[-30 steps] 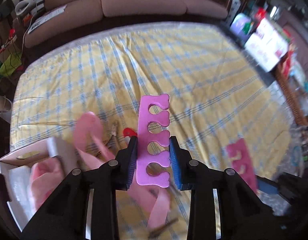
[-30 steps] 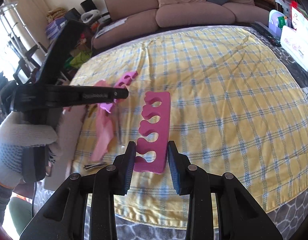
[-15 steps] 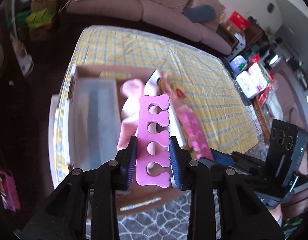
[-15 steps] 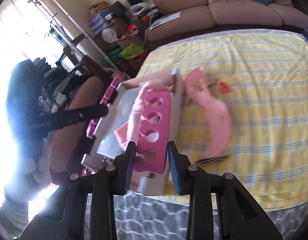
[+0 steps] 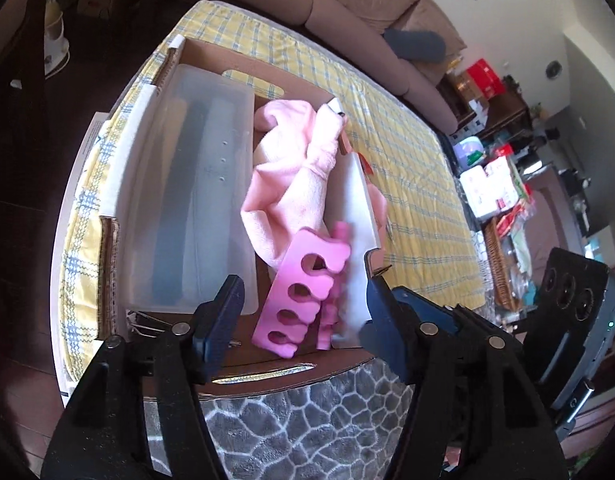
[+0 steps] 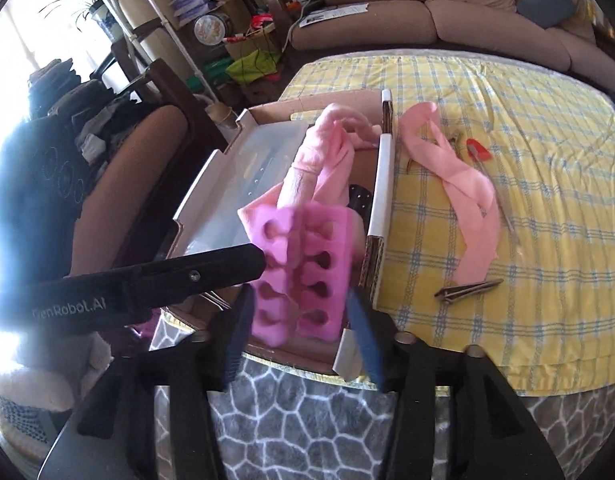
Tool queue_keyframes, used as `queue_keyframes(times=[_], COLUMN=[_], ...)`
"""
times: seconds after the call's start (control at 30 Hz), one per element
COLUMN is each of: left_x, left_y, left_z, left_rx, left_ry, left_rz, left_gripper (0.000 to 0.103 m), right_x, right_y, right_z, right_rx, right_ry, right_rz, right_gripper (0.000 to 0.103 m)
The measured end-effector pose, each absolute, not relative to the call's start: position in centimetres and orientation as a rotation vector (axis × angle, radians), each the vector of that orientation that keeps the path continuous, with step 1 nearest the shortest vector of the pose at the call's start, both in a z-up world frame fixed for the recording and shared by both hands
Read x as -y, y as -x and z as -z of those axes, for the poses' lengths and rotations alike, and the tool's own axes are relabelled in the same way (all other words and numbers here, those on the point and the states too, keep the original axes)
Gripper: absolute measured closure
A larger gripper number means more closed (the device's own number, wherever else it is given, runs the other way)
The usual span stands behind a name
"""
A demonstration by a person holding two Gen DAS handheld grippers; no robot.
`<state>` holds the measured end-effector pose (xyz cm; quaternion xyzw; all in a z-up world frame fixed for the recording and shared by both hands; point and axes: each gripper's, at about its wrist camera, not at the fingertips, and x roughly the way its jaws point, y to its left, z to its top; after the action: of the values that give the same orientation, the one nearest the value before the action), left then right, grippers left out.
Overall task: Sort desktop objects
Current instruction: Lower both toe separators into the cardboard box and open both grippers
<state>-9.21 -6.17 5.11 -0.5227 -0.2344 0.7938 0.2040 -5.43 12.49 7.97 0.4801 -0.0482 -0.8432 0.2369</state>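
Observation:
Two pink foam toe separators lie side by side in the near end of the cardboard box, a lighter one and a darker one. My left gripper is open just above them, nothing between its pads. My right gripper is open too, right over the pair. A pink towel and a clear plastic case also lie in the box. The left gripper's finger crosses the right wrist view.
On the yellow checked cloth right of the box lie a pink band, a metal hair clip and a small red item. A grey patterned rug is below. A sofa stands behind.
Both grippers carried their toe separators from over the cloth to over the box, then opened. The separators now lie in the box.

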Motion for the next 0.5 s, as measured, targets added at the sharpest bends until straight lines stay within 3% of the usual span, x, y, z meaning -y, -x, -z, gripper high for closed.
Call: queue_keyframes(times=[0.37, 0.43, 0.47, 0.5], left_x=[6.8, 6.3, 5.9, 5.6], left_y=[8.1, 7.7, 7.5, 7.3], left_z=[-6.6, -6.9, -7.0, -7.1], left_rx=[0.598, 0.547, 0.515, 0.491], left_ry=[1.399, 1.399, 1.402, 1.394], left_rz=[-2.252, -2.255, -2.259, -2.277], left_gripper=[0.043, 0.028, 0.009, 0.001], right_x=[-14.9, -15.7, -16.0, -16.3], right_y=[4.9, 4.7, 4.6, 4.6], right_z=[-9.8, -10.0, -10.0, -10.0], right_rx=[0.197, 0.209, 0.206, 0.199], right_ry=[-1.259, -1.259, -1.264, -1.273], right_rz=[2.375, 2.382, 2.387, 2.392], right_gripper=[0.039, 0.033, 0.025, 0.018])
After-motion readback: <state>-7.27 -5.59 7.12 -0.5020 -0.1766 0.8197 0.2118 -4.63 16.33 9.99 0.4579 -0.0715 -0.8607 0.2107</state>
